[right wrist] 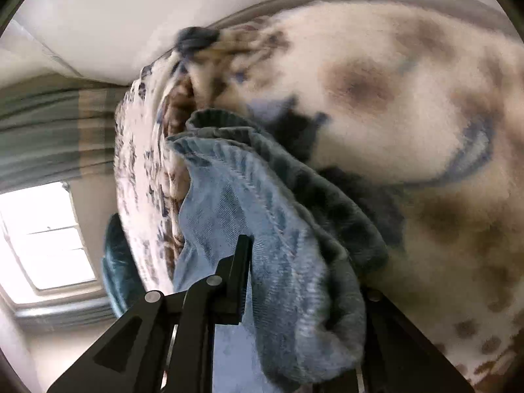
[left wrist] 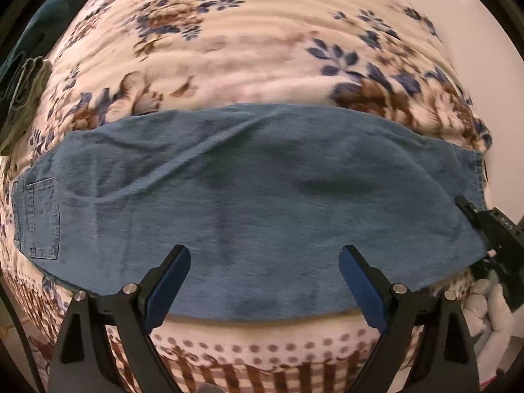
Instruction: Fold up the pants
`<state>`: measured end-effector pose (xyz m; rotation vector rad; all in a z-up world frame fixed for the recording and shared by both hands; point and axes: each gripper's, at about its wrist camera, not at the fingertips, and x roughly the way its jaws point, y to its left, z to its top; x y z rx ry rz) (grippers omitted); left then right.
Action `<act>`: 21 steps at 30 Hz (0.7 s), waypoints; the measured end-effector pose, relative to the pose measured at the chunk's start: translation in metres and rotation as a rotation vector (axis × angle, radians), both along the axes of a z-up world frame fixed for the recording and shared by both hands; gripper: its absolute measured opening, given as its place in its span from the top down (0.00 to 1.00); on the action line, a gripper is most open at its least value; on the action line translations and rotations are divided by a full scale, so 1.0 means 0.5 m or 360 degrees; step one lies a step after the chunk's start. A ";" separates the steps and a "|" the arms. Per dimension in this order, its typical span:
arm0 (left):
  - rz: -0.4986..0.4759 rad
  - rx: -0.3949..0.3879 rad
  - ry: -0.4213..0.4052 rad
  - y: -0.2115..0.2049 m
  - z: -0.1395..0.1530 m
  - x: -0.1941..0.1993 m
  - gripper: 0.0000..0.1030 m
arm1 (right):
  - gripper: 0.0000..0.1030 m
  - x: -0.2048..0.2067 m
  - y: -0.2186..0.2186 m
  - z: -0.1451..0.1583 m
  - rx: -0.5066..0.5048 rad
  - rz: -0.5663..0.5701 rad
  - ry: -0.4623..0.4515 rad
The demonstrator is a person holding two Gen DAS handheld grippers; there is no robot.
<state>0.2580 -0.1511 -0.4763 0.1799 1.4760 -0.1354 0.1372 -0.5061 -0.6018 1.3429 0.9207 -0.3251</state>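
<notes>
With my left gripper (left wrist: 265,255) pointing straight down, its blue-padded fingers (left wrist: 167,281) stand wide apart over the near edge of the pants (left wrist: 245,203), nothing between them. Pants lie flat and lengthwise across the floral blanket (left wrist: 229,49); back pocket (left wrist: 42,216) at the view's left end, hem at the right. My right gripper (right wrist: 262,281) is clamped on that hem end, denim bunched over the pinched fingers and lifted off the blanket. Left view shows it at the right edge. Beyond: crumpled grey-green cloth (left wrist: 29,78), curtain (right wrist: 49,131), window (right wrist: 46,239).
</notes>
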 end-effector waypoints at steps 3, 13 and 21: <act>0.0022 0.0001 -0.0015 0.041 0.001 0.011 0.10 | 0.90 0.042 0.035 0.075 -0.0210 0.0103 0.0027; 0.0225 -0.0042 -0.0063 0.254 0.020 0.049 0.10 | 0.92 0.174 0.227 0.273 -0.0469 0.0327 -0.0055; 0.0525 -0.0036 -0.0081 0.510 0.047 0.076 0.10 | 0.92 0.227 0.535 0.364 -0.0582 0.0652 -0.0170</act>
